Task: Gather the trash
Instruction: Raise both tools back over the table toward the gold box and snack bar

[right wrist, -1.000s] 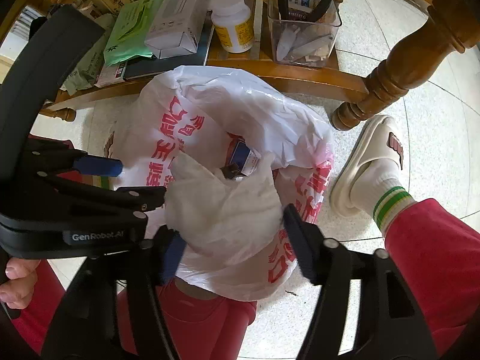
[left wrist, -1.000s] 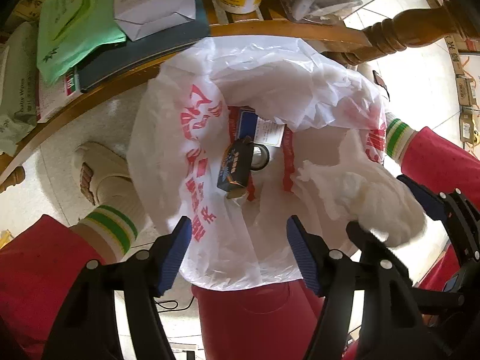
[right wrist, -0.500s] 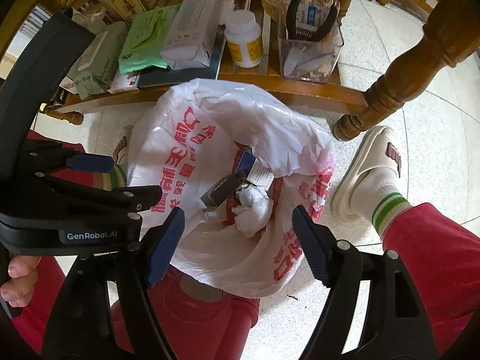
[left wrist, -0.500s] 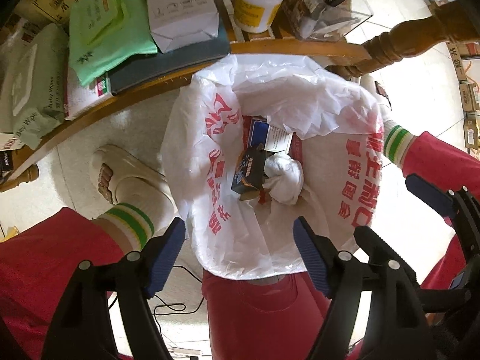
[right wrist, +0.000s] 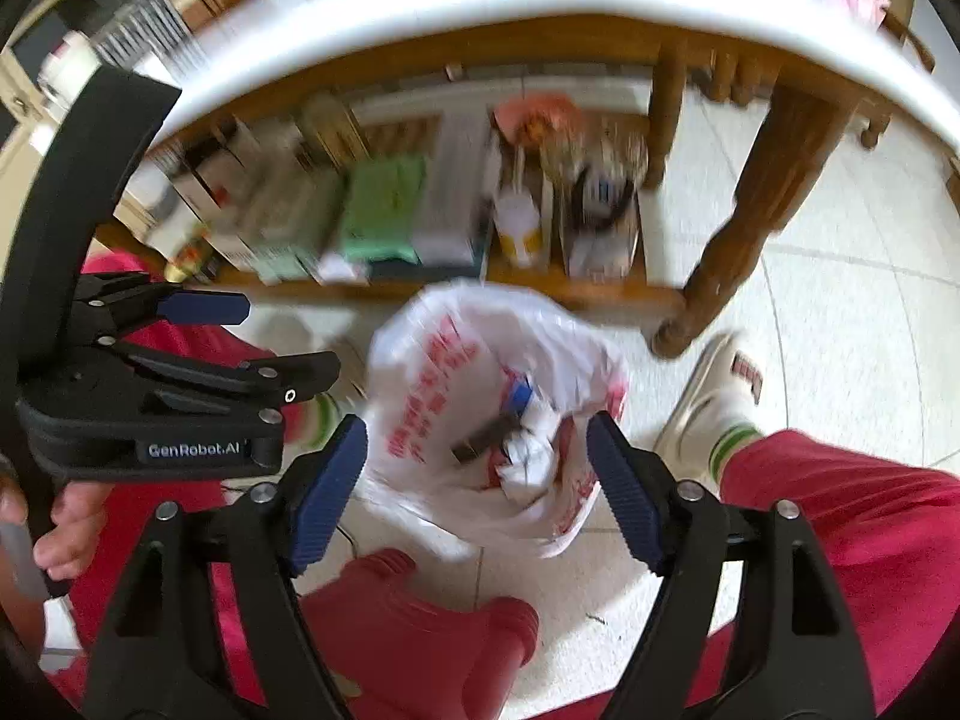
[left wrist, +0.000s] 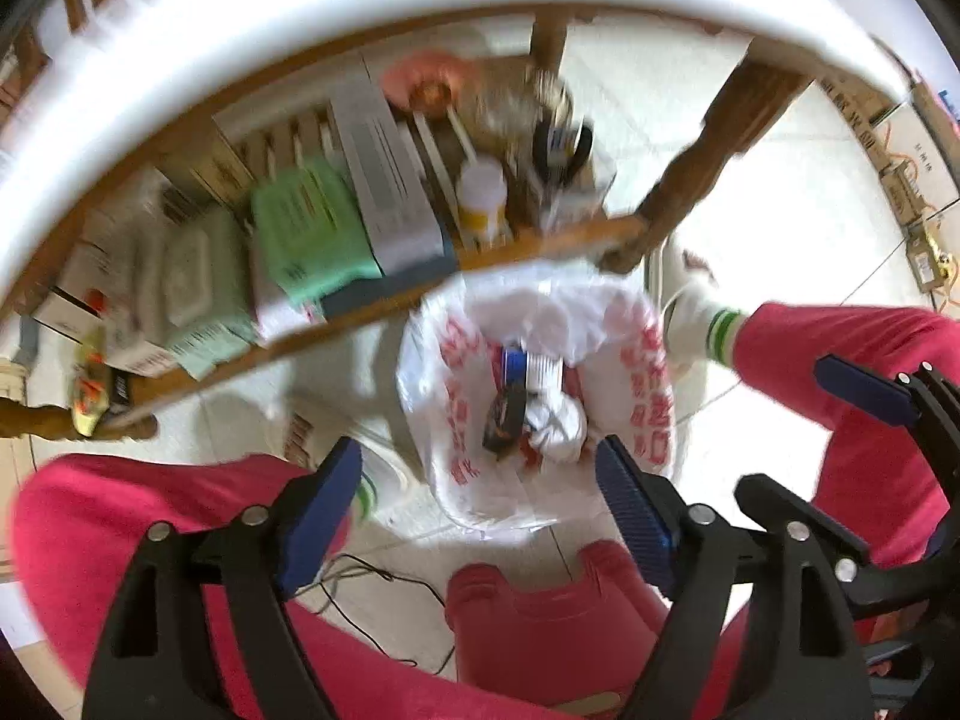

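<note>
Both our grippers, left (left wrist: 480, 486) and right (right wrist: 477, 474), gape empty above the bag (left wrist: 540, 396) — tissue (left wrist: 558, 426) in — next we seek more trash

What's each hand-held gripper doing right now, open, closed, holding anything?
Left hand-held gripper: open, holding nothing.
Right hand-held gripper: open, holding nothing; the crumpled tissue lies in the trash bag.

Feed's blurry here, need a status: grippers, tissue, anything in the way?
Left gripper open, empty. Right gripper open, empty. Crumpled tissue in trash bag. Nothing between grippers and bag.
</note>
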The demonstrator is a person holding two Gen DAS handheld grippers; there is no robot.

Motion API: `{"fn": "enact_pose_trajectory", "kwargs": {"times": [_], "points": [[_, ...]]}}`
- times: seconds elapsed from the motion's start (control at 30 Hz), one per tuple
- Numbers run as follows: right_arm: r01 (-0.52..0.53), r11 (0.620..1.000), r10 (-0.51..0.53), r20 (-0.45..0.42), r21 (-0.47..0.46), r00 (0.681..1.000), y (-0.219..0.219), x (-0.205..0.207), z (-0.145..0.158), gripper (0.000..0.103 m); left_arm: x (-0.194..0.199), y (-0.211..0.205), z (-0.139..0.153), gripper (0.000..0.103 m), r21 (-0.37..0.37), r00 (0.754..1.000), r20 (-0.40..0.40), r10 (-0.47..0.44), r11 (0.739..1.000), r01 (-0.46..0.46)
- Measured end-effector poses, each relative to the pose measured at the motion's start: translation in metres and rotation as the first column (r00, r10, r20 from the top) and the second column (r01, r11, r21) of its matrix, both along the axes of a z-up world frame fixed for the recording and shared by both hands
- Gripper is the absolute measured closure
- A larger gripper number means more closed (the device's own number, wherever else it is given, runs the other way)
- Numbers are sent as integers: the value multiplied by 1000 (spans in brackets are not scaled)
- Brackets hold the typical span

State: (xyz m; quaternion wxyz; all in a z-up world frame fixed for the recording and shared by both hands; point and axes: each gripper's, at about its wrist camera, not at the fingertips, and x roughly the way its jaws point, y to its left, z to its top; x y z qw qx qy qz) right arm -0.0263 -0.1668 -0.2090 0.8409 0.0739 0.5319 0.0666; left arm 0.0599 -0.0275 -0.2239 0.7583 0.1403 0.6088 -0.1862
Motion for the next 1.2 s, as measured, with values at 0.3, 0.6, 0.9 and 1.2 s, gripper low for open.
{"fn": "enact_pose_trajectory", "kwargs": {"times": [0.3,0.6,0.9,1.2], "points": [[-24,999,29,258,-25,966,-20,-9,129,11,25,47,137,14,-74,989,102,106,992,-99],[-36,999,41,371,-19,928,-47,23,215,7,75,67,242,10,-111,962,192,194,978,-175],[-41,999,44,416,-17,908,-64,73,266,7,115,40,278,9,-196,984,130,120,976,-94],[-111,992,123,366,-53,923,-52,124,264,7,164,12,256,9,-186,993,56,103,978,-91]]}}
